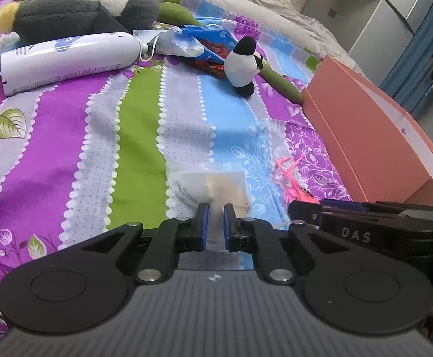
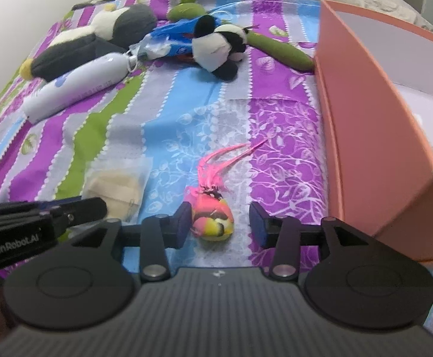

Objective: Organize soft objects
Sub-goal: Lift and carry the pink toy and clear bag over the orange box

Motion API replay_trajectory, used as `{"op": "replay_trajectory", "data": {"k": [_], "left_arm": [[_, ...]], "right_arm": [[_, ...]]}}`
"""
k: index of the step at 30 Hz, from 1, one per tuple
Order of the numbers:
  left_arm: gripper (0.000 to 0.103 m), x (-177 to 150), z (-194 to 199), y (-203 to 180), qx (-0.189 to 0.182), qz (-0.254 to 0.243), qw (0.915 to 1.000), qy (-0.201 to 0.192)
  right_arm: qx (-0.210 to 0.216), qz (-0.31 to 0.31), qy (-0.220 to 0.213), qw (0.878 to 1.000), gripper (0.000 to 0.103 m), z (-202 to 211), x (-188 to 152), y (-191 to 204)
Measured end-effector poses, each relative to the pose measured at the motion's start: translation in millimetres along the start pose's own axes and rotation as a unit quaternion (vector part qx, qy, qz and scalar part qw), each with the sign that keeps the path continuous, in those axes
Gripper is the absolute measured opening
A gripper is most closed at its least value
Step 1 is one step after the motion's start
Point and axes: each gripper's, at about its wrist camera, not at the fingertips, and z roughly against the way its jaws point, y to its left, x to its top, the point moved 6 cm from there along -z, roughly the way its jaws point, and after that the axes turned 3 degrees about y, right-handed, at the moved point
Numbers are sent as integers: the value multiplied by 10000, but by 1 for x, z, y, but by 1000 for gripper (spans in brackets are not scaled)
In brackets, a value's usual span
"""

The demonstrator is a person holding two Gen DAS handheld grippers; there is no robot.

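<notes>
Pink toy (image 2: pixel 213 220) between spread right tongs (image 2: pixel 221 223), nearer left pad.

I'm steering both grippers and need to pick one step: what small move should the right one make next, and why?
Probably close the right gripper. Its jaws stand open on either side of the small pink-and-yellow plush toy with pink strings on the striped bedsheet, with the open salmon-pink cardboard box close on its right. The left gripper already pinches the clear plastic packet.
</notes>
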Motion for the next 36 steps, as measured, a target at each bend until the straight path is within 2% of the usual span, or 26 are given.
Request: {"op": "replay_trajectory", "data": {"k": [3, 5, 13, 26, 36], "left_arm": [[13, 1, -2, 1, 3, 3, 10000, 8], [13, 2, -2, 1, -5, 11, 10000, 9], [13, 8, 4, -8, -27, -103, 9999, -38], [13, 33, 58, -38, -115, -316, 9986, -420], [13, 46, 93, -59, -202, -422, 9971, -608]], "right_arm": [[-45, 216, 50, 9997, 45, -6, 0, 4], [-73, 252, 26, 9997, 33, -5, 2, 5], [-13, 125, -286, 9995, 32, 20, 10, 2], [63, -10, -992, 9950, 32, 89, 31, -4], [94, -121, -1331, 9910, 32, 127, 39, -10]]}}
